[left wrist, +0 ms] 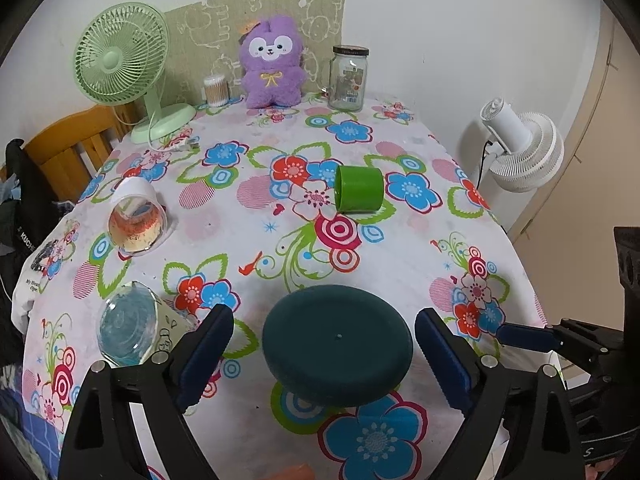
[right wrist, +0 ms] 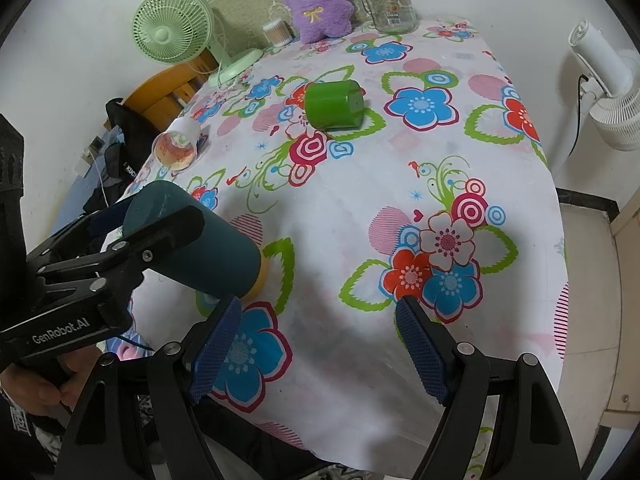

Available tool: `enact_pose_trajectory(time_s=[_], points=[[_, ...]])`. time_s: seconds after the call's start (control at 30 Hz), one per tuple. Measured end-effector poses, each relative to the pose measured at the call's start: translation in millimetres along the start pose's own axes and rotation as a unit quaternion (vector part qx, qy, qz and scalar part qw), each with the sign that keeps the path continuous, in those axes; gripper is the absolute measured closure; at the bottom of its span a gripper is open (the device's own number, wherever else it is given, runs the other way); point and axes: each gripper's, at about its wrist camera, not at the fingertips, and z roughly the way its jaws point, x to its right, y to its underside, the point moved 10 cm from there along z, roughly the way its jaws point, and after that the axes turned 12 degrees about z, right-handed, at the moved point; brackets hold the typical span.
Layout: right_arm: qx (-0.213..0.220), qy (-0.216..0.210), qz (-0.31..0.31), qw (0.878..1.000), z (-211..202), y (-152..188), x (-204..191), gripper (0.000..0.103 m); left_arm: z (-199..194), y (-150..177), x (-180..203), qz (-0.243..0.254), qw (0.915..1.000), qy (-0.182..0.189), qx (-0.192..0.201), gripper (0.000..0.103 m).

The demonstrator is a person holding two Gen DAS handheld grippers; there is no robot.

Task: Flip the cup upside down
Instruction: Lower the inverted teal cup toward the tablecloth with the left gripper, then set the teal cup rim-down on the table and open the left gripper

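**Teal cup at risk near the table's front edge**

The left gripper [left wrist: 324,354] bracketed the dark teal cup [left wrist: 337,346], its base up, fingers apart and seemingly not touching; it could tip onto the floral tablecloth [right wrist: 360,248] or topple the glass [left wrist: 128,326] beside it. The right gripper [right wrist: 318,346] hung open, empty

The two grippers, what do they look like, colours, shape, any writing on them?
Both are black plastic frames with silver rivets at the pivots. The left gripper and the right gripper each carry two jaws faced with dark blue, cross-hatched textured pads. From the right wrist view, the left one's body reads "GenRobot.AI" in white letters, and a bare hand grips its handle. No cables show on either.
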Motion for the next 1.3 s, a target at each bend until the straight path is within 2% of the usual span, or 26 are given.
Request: enact_pose_trajectory(time_s=[0.47,0.6,0.83,0.97,1.3], points=[[0.001,0.011,0.009,1.0,-1,-10,-8,0.021,-17,-7,-10,-0.004,0.9997,0.008,0.021,0.005],[0.022,0.028,-0.008,0.999,-7,-14,-15,0.013,-29,-12,-14,-0.002,0.9993,0.006,0.037,0.002],[0.05,0.052,-0.041,0.997,-18,-19,-29,0.011,-43,-19,-23,-0.004,0.9984,-0.001,0.057,0.0],[0.083,0.071,-0.06,0.992,-26,-25,-35,0.0,-49,-21,-28,-0.007,0.9979,-0.006,0.064,0.0],[0.126,0.092,-0.073,0.985,-42,-38,-44,0.0,-68,-26,-39,-0.01,0.9959,-0.015,0.088,0.0]])
